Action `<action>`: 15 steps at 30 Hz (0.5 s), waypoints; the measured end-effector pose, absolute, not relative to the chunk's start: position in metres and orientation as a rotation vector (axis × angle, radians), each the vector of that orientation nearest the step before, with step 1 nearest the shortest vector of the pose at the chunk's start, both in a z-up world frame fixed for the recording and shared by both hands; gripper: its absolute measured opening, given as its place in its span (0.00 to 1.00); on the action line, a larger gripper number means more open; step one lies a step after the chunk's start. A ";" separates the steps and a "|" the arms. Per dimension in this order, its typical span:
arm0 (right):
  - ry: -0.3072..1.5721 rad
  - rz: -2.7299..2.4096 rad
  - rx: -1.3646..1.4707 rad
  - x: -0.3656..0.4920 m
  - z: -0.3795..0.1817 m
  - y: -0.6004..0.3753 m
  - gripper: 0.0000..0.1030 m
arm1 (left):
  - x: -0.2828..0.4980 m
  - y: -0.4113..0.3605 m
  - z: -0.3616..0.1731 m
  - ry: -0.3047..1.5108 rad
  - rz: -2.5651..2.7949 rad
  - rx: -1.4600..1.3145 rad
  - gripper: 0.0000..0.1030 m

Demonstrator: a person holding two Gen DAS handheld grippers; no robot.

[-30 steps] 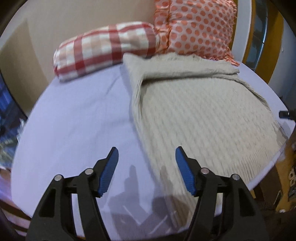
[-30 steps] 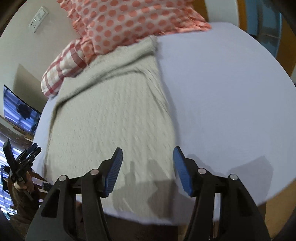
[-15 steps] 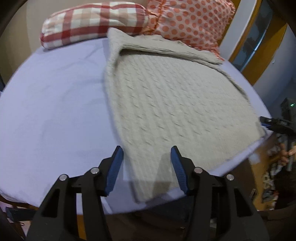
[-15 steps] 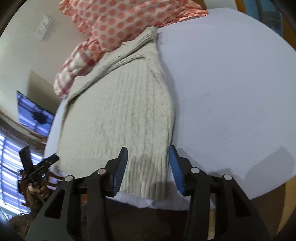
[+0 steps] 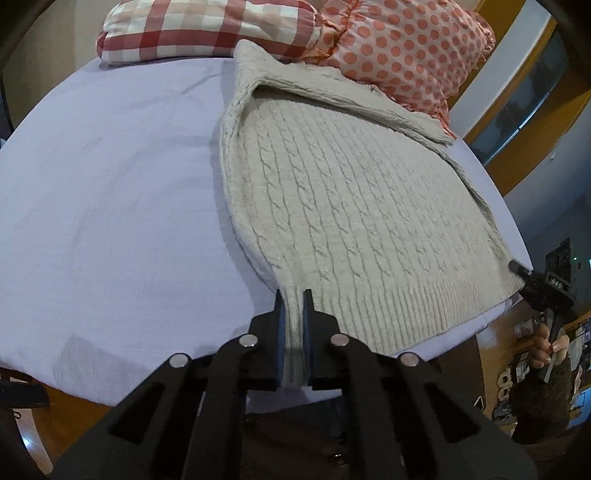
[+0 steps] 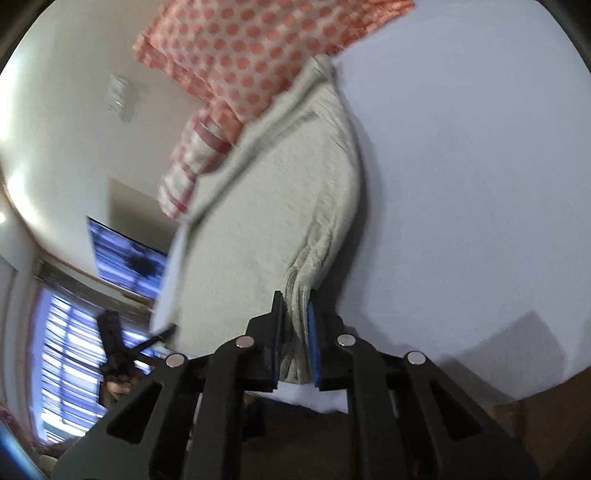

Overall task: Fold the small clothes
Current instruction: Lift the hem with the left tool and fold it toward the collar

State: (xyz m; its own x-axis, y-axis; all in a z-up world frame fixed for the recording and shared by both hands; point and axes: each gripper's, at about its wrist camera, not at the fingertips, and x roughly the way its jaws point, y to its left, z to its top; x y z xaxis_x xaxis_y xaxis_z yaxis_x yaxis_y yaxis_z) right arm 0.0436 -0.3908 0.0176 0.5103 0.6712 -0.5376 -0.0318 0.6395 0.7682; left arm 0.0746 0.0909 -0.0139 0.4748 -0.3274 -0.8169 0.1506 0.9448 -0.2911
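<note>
Progress is early: cable-knit sweater (image 5: 362, 206) lies flat along the bed's (image 5: 110, 192) near edge, collar toward the pillows, no body fold visible. Left gripper (image 5: 293, 306) and right gripper (image 6: 295, 306) each clench a hem corner; lifting and folding over remain.

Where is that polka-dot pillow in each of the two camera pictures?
Left wrist: the polka-dot pillow sits top right, behind the sweater.
Right wrist: the pillow sits top centre-left, again at the sweater's far end.
Shared landmark: the checked pillow beside it.
</note>
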 end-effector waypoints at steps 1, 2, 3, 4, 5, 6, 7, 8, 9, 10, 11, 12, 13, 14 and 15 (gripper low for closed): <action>0.914 0.493 0.801 0.044 0.024 -0.392 0.11 | 0.075 0.092 -0.011 1.029 -0.302 -0.195 0.07; 0.887 0.501 0.817 0.045 0.029 -0.394 0.11 | 0.077 0.094 -0.006 1.015 -0.311 -0.207 0.07; 0.855 0.510 0.839 0.045 0.035 -0.396 0.11 | 0.078 0.096 -0.002 1.004 -0.318 -0.218 0.07; 0.814 0.526 0.872 0.047 0.043 -0.398 0.11 | 0.081 0.100 0.006 0.983 -0.328 -0.243 0.07; 0.783 0.534 0.895 0.050 0.050 -0.400 0.11 | 0.084 0.104 0.013 0.963 -0.336 -0.266 0.07; 0.761 0.538 0.917 0.053 0.055 -0.402 0.11 | 0.090 0.109 0.023 0.937 -0.341 -0.291 0.07; 0.730 0.553 0.950 0.061 0.061 -0.404 0.11 | 0.097 0.111 0.029 0.920 -0.339 -0.301 0.07; 0.707 0.560 0.972 0.069 0.066 -0.404 0.11 | 0.103 0.113 0.036 0.901 -0.335 -0.310 0.07; 0.694 0.561 0.987 0.076 0.070 -0.403 0.11 | 0.112 0.115 0.043 0.886 -0.332 -0.324 0.07; 0.668 0.568 1.021 0.091 0.076 -0.403 0.11 | 0.125 0.118 0.052 0.872 -0.329 -0.347 0.07; 0.657 0.565 1.039 0.103 0.079 -0.401 0.11 | 0.135 0.119 0.057 0.864 -0.325 -0.358 0.07; 0.649 0.557 1.053 0.113 0.082 -0.401 0.11 | 0.148 0.120 0.064 0.856 -0.315 -0.365 0.07; 0.631 0.551 1.082 0.130 0.086 -0.399 0.11 | 0.167 0.120 0.071 0.846 -0.298 -0.373 0.07; 0.618 0.538 1.102 0.144 0.088 -0.398 0.11 | 0.184 0.120 0.075 0.842 -0.283 -0.379 0.07; 0.600 0.518 1.138 0.165 0.090 -0.397 0.11 | 0.197 0.121 0.079 0.840 -0.272 -0.384 0.07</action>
